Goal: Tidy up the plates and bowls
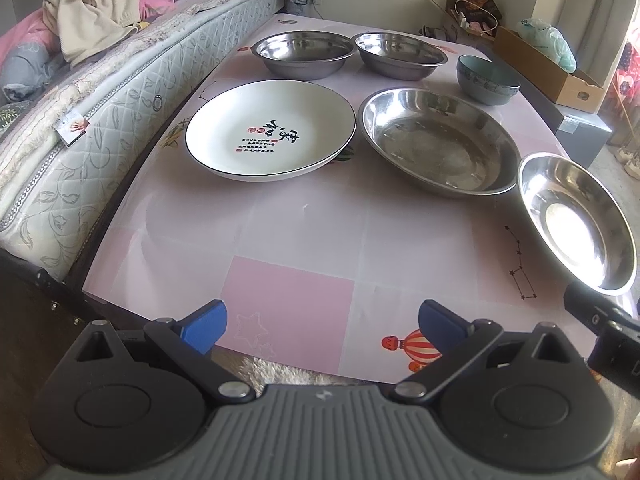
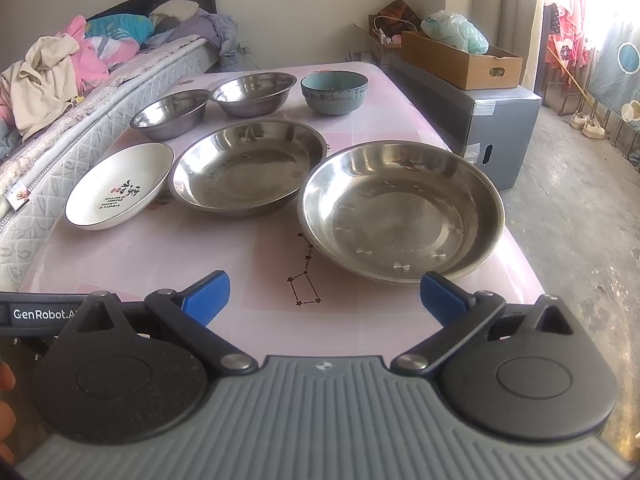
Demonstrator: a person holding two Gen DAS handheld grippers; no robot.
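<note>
Six dishes on pink table (image 2: pixel 224 248), none stacked yet. Front row: two big steel plates, near one (image 2: pixel 400 208) at right, second (image 2: pixel 246 166) in the middle, white ceramic plate (image 2: pixel 120 186) at left. Back row: two steel bowls (image 2: pixel 170 113) (image 2: pixel 253 92), then small teal bowl (image 2: pixel 334 91). Right gripper (image 2: pixel 325 296) spread wide, empty, near steel plate's rim just ahead of its fingers, likely first pick. Left gripper (image 1: pixel 322 322) also wide open, empty, white plate ahead-left, well apart

Six dishes (image 2: pixel 400 208) upright, unstacked on table (image 2: pixel 240 320)
</note>
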